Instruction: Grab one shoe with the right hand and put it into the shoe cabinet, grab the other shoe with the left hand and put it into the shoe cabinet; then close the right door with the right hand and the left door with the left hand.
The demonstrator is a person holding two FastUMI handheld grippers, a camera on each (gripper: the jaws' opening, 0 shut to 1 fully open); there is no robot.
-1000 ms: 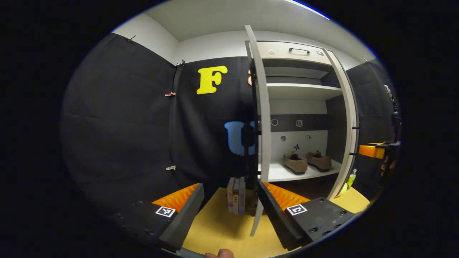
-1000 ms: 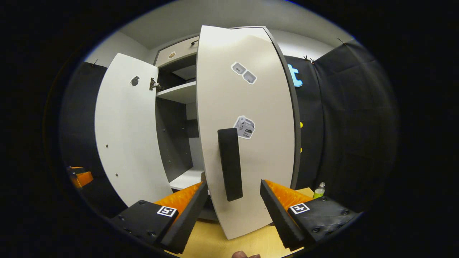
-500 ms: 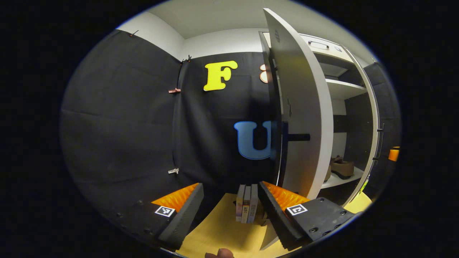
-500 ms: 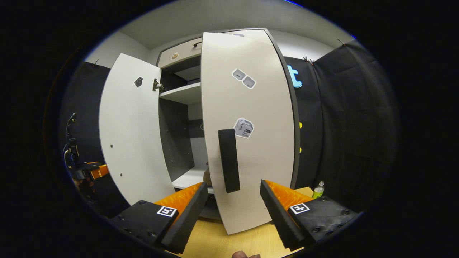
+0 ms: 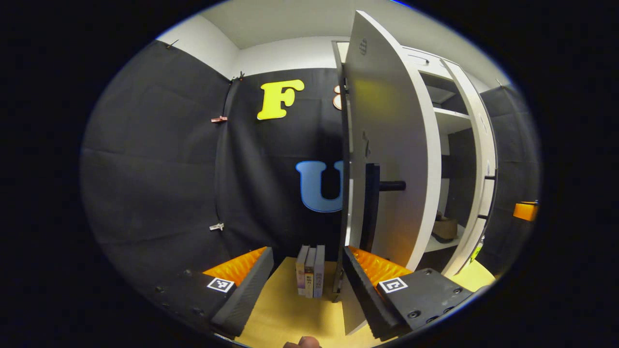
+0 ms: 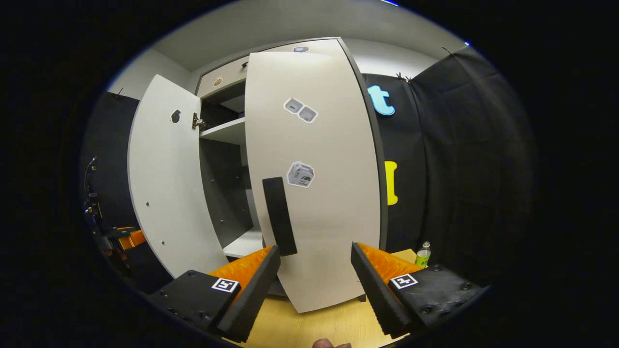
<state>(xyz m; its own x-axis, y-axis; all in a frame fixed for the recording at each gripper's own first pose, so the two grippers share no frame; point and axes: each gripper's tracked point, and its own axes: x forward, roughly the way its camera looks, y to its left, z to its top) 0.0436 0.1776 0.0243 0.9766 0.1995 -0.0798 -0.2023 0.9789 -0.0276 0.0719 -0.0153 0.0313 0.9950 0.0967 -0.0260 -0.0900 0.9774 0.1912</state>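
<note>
Both cabinet doors stand part open; both grippers gape empty.

Left gripper (image 5: 304, 295) spread before books (image 5: 310, 270) and left door (image 5: 391, 145). One shoe (image 5: 444, 227) shows inside, mostly hidden. Right gripper (image 6: 314, 290) spread near right door (image 6: 314, 183), whose handle (image 6: 279, 216) hangs just ahead.

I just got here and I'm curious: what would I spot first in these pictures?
A tall cabinet with two pale doors part open. The right door, with stickers and a dark handle, stands before the open right gripper. Past the left door, a brown shoe sits on a shelf.
</note>
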